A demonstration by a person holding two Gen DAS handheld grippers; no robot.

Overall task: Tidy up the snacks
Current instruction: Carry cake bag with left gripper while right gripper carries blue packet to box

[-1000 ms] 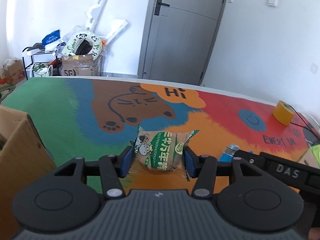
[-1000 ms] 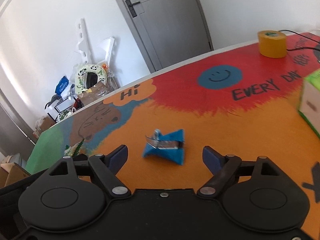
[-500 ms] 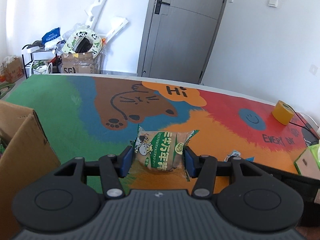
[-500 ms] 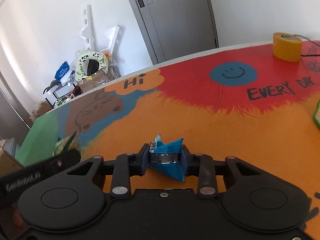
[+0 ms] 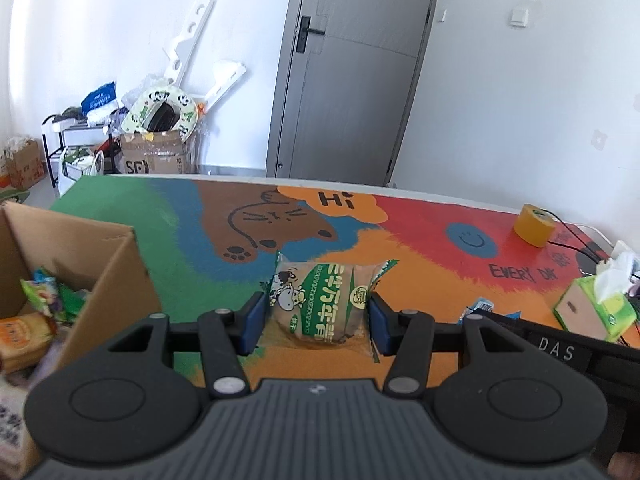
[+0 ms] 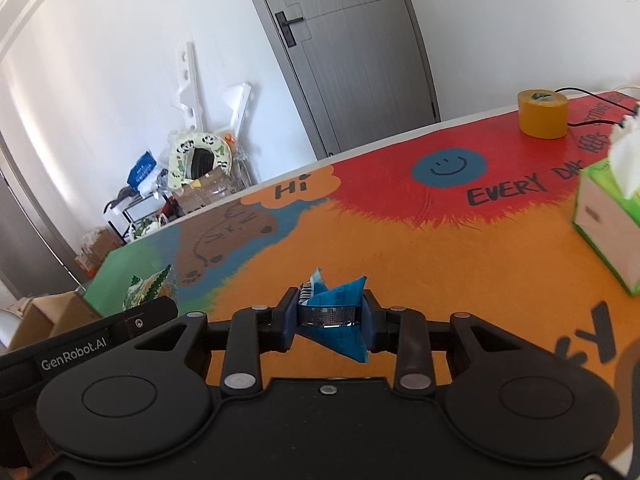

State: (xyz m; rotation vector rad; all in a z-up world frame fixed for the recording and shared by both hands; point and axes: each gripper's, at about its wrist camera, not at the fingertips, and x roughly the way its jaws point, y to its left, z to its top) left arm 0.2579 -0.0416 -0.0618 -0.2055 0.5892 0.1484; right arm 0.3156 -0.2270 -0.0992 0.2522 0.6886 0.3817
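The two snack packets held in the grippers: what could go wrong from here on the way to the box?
1. The right gripper pinches the blue packet only at a narrow band, so it may slip or swing out.
2. The bun packet in the left gripper is soft and could be squashed.
3. The box wall stands close on the left; the packets may hit it.

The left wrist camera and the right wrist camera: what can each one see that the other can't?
Only the left wrist view shows inside the cardboard box, with snack packs in it, and the front of the green-and-brown snack pack that the left gripper is shut on. Only the right wrist view shows the blue snack packet clearly, pinched in the jaws of the right gripper. Both show the colourful table mat, the yellow tape roll, the tissue box and the grey door.
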